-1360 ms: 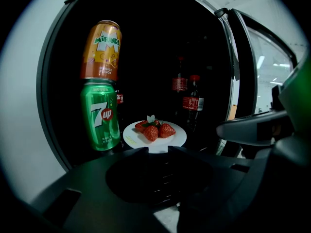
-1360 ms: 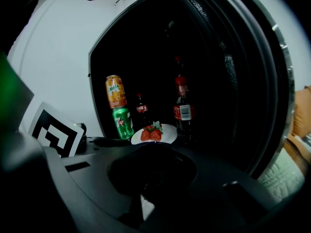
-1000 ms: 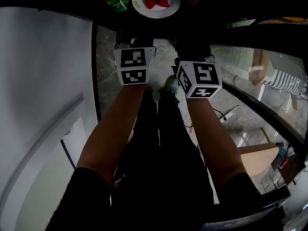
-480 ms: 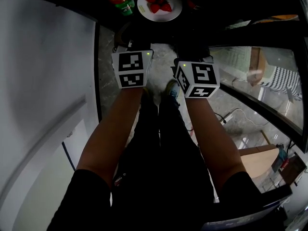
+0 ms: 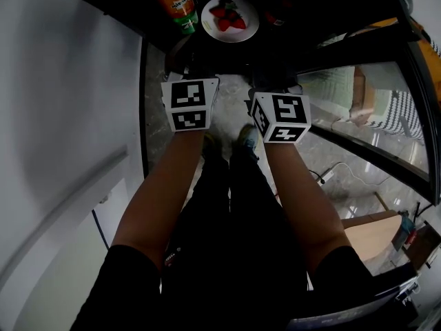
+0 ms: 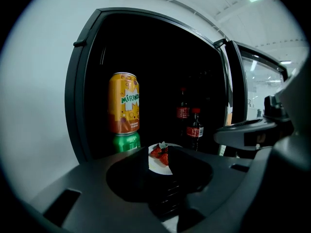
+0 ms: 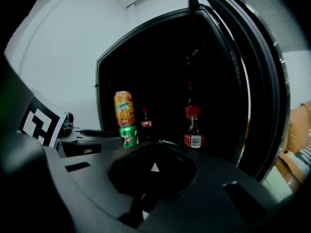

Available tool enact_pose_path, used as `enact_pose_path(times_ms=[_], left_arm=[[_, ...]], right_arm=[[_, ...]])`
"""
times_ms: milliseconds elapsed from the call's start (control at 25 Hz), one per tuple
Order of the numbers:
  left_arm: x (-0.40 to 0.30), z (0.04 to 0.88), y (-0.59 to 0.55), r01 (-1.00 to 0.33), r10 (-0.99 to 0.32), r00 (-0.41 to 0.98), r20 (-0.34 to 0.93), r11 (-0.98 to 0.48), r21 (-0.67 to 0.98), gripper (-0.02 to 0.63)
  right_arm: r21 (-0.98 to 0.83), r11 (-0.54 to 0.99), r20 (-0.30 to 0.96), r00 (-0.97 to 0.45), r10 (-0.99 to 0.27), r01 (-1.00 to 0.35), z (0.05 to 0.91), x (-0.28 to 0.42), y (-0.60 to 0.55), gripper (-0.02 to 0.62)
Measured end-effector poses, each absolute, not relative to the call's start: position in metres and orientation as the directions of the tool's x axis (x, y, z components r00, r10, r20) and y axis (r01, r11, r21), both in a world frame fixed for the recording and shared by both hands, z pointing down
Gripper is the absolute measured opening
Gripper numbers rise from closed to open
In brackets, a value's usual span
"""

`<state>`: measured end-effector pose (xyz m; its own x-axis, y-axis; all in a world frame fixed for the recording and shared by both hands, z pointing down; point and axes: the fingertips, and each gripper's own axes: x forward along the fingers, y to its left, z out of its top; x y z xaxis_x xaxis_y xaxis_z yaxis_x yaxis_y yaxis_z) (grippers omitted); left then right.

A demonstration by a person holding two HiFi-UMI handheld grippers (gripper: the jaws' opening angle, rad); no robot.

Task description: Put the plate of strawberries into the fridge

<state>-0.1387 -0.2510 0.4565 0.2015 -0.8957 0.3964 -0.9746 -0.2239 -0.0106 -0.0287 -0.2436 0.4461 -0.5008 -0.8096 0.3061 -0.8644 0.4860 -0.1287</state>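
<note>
The plate [image 5: 242, 32] of strawberries [image 5: 227, 18] is seen resting on a dark shelf inside the open fridge [image 6: 82, 106], at 12 o'clock from both tools. A green can [image 6: 126, 142] with an orange can [image 6: 124, 103] stacked on it stands just beside the plate at 10 o'clock. Dark bottles [image 6: 195, 124] stand near it at 2 o'clock.

The left tool [image 6: 157, 150] is held with its jaws spread by a narrow gap. Nothing is gripped, and the plate is only glimpsed beyond that gap. The right tool [image 7: 155, 161] is held with its jaws pressed together, or very nearly so, on nothing.

The placing is judged to be done, so the step in hand is taken to be clearing the opening and shutting the door [image 7: 252, 81], which hangs open at 3 o'clock.

Both tools are best drawn straight back toward 6 o'clock and kept level, so that the plate rim and the stacked cans are not clipped. The stack looks easily toppled. The door should be met by the closed right tool on its frame, not its glass, and swung round gently. A slam could slide the plate or rock the cans.
</note>
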Motion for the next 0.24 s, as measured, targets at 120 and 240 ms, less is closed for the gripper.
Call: enact_pose_path(times_ms=[120,240], left_arm=[[-0.1406,0.4548,-0.2483,-0.975,-0.896,0.201,0.395,-0.223,-0.011,0.127],[-0.1417,0.4531,-0.2460,-0.975,-0.898,0.201,0.392,-0.224,-0.013,0.127]], right_arm=[[-0.126,0.485,0.304,-0.499,-0.812,-0.865,0.4444,-0.0305,-0.2406,0.005],[-0.124,0.484,0.304,-0.497,-0.813,-0.866,0.4443,-0.0314,-0.2381,0.005]])
